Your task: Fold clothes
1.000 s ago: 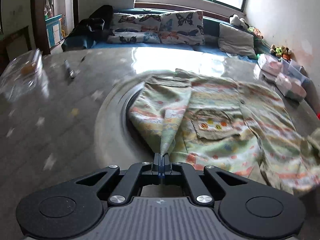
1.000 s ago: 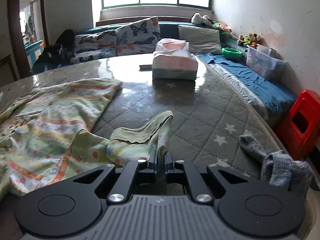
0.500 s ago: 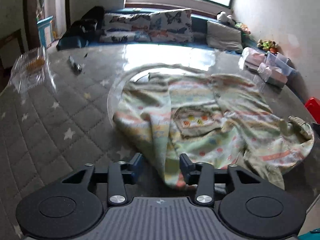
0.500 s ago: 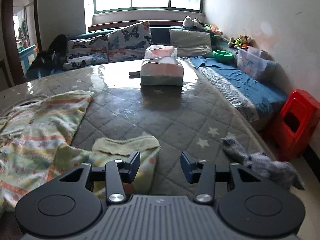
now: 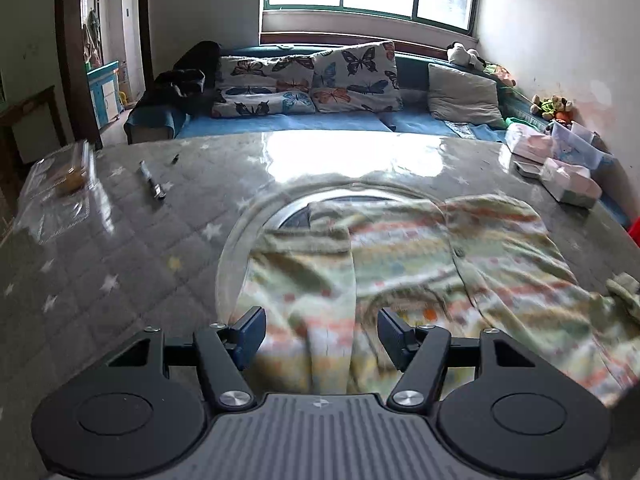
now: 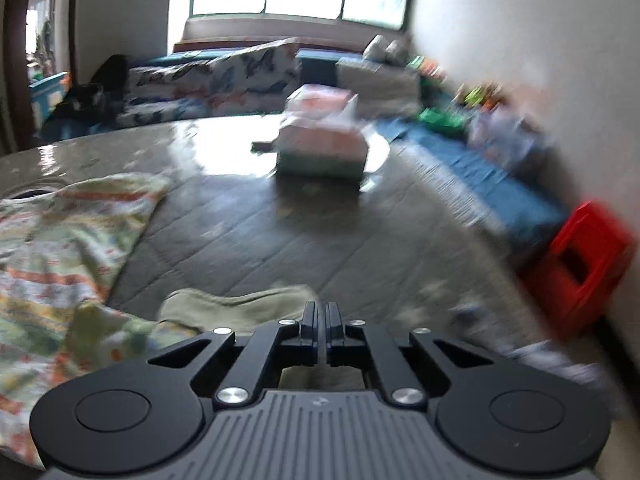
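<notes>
- Lying spread on the quilted grey table is the shirt, pale green with orange and yellow stripes and small dots, rumpled rather than flat.
- One side of it is folded inward, so a long crease runs down toward my left gripper; a button placket shows further right.
- My left gripper's fingers are spread wide, the folded cloth lying between and below them; I hold nothing with it, and I cannot tell whether the pads touch the fabric.
- From the right wrist, blurred by motion, the shirt's plain green sleeve cuff lies just ahead of my right gripper.
- My right gripper's fingers are pressed nearly together with only a slit between them; green cloth shows beneath them, but I cannot tell whether any is pinched.
- Tissue packs sit further back on the table, and a red stool stands off its right edge.
</notes>
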{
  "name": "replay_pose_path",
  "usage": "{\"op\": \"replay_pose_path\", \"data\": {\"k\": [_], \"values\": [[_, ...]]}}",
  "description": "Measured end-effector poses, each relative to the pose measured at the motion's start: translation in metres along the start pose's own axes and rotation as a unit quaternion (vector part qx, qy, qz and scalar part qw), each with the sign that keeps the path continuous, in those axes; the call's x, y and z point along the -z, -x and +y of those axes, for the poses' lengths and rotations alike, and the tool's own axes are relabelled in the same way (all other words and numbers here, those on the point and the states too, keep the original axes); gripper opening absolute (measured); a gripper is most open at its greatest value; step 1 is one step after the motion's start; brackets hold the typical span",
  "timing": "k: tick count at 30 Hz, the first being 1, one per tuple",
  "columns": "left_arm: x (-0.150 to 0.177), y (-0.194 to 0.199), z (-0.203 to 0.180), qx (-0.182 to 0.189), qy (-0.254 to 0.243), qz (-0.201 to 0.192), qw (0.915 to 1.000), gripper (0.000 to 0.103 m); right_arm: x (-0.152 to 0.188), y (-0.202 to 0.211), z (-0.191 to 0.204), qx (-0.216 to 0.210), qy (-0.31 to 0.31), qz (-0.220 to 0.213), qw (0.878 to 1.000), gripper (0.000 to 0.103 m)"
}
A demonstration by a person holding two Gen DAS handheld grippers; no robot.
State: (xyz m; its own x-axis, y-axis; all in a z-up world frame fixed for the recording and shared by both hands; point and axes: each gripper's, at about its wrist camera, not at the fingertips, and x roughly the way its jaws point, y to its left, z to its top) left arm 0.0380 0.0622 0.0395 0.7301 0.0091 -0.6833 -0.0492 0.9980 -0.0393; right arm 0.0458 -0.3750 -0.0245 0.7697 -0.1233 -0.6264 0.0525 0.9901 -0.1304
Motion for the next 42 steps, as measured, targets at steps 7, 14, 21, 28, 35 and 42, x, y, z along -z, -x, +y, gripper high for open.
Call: {"op": "replay_pose_path", "data": {"k": [7,14,21,28,35,42], "values": [[-0.022,-0.065,-0.019,0.001,-0.027,0.018,0.9995,0.063,0.003,0.014,-0.026,0.048,-0.038,0.007,0.998,0.009],[-0.023,-0.108,-0.031,-0.025,-0.058,0.037,0.9973,0.040,-0.005,0.008,-0.010,-0.003,-0.032,0.005,0.999,0.025],[-0.026,-0.099,-0.010,-0.029,-0.029,0.019,0.9990,0.002,-0.011,-0.008,0.005,-0.025,-0.017,0.013,0.999,0.026],[-0.025,-0.031,0.057,-0.070,0.069,-0.043,0.9943,0.001,-0.007,-0.019,-0.006,-0.032,-0.036,0.032,0.998,0.026],[0.012,0.026,0.119,-0.137,0.146,-0.057,0.9781,0.001,-0.007,-0.035,-0.016,-0.067,-0.069,0.050,0.994,0.033],[0.062,0.037,0.145,-0.166,0.209,-0.018,0.9637,0.001,-0.009,-0.043,-0.007,-0.102,-0.066,0.056,0.991,0.005]]}}
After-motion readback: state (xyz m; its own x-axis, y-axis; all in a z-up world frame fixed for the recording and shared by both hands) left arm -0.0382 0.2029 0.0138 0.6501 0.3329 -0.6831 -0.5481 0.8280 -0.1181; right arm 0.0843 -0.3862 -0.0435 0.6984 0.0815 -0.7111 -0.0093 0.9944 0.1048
